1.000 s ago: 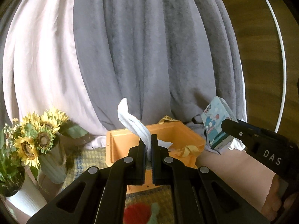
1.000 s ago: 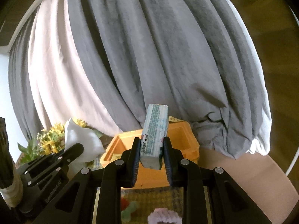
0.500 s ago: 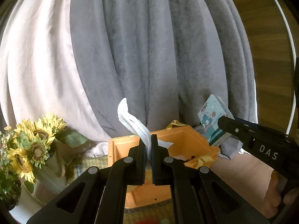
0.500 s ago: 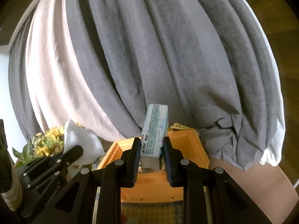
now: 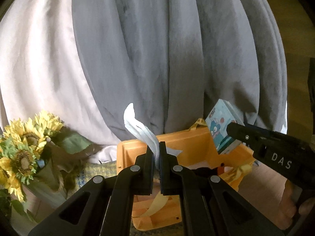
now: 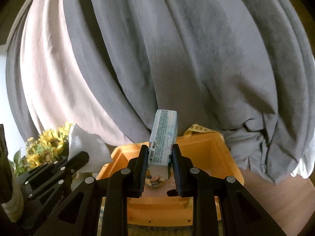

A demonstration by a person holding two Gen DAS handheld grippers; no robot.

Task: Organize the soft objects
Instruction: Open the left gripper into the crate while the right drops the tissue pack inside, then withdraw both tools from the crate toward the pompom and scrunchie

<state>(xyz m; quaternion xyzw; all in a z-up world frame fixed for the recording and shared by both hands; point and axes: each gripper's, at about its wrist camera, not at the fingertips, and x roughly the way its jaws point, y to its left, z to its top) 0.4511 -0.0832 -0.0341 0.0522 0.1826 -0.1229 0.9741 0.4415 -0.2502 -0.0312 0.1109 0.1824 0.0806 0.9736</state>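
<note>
A thin white tissue (image 5: 140,132) is pinched in the left tool (image 5: 157,153), whose jaws are nearly closed on its lower end, while the free end curls upward above them. A small tissue pack (image 6: 163,137) is clamped across its narrow sides in the right tool (image 6: 159,155), standing upright. Both are held in the air over the orange box (image 5: 198,143), which sits toward the far edge of the bench (image 6: 261,184) in front of the grey curtain (image 5: 157,59).

The tissue is judged very light, limp and easily torn, so it is best gripped gently near a folded edge. The pack is judged light and squashy with a slippery wrapper; it is best held at mid-body, as now, with moderate pressure so that it is neither crushed nor dropped.
</note>
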